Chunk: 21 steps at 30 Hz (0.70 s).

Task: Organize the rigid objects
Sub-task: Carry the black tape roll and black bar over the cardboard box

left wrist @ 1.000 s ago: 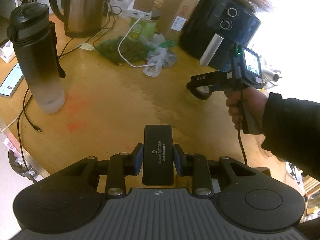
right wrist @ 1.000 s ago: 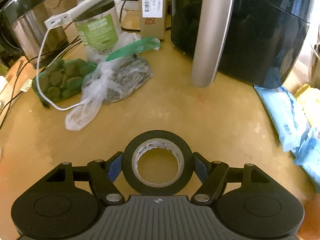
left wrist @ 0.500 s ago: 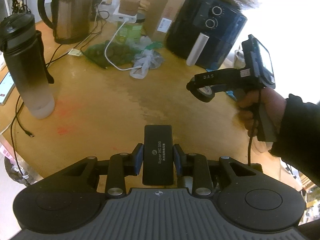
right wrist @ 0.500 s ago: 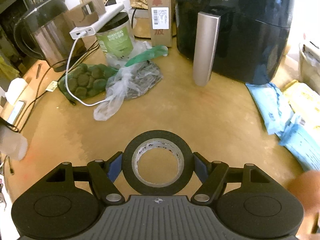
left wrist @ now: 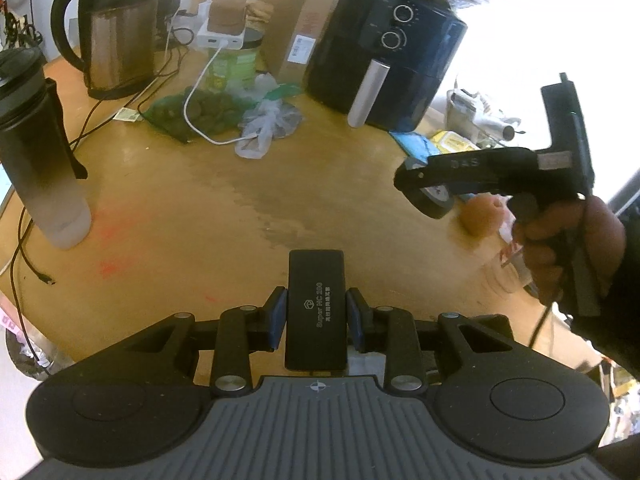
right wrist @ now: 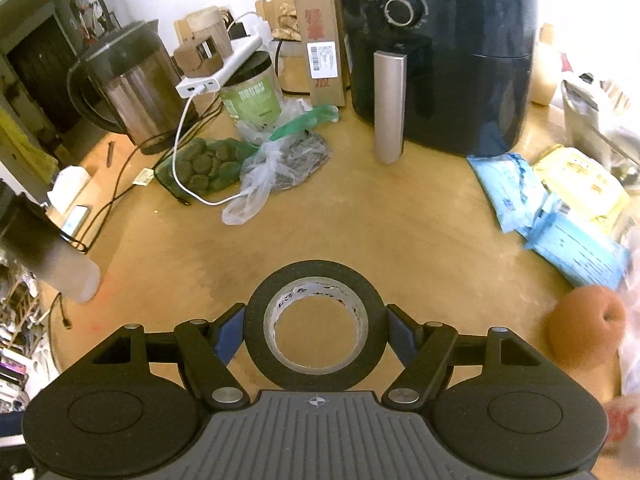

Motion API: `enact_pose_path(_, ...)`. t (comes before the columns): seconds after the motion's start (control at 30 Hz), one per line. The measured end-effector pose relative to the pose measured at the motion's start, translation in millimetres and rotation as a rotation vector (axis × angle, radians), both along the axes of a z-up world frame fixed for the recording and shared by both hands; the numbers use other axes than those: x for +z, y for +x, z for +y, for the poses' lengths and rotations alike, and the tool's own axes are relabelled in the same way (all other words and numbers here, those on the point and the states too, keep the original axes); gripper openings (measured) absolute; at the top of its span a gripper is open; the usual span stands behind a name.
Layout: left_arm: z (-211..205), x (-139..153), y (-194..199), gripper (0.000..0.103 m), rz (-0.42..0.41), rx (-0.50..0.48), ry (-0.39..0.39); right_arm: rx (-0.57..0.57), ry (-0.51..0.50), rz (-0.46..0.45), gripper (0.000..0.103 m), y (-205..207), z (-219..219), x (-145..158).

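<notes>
Above the table point(left wrist: 168, 200) | left gripper point(left wrist: 316, 314) clamped on black box point(left wrist: 315, 312), held upright off the wood | right gripper point(right wrist: 315, 330) clamped on tape roll point(right wrist: 315, 322), raised near air fryer point(right wrist: 440, 60) side, beside orange sponge point(right wrist: 584, 322)

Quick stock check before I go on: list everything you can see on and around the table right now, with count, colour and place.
Tape roll: 1, black, in right gripper.
Power bank: 1, black, in left gripper.
Air fryer: 1, black, table back.
Kettle: 1, steel, back left.
Bottle: 1, black-to-clear, left edge.
Jar: 1, green label, beside kettle.
Bags: 2, green and clear, centre.
Wipe packs: several, blue and yellow, right.
Sponge: 1, orange, right.
Right hand: 1, holding right gripper.
</notes>
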<state>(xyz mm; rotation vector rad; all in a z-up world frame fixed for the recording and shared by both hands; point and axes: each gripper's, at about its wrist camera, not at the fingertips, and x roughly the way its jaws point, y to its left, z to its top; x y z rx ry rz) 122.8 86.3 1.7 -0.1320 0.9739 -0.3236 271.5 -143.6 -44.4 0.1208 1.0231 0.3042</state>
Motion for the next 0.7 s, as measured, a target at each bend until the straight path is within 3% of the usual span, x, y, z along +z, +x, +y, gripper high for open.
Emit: enact_pose_path(0.7,-31,-1,-22,0.031,0.001,-0.119,0.032,-0.072,0.061,-0.015,0.075,-103,-46,22)
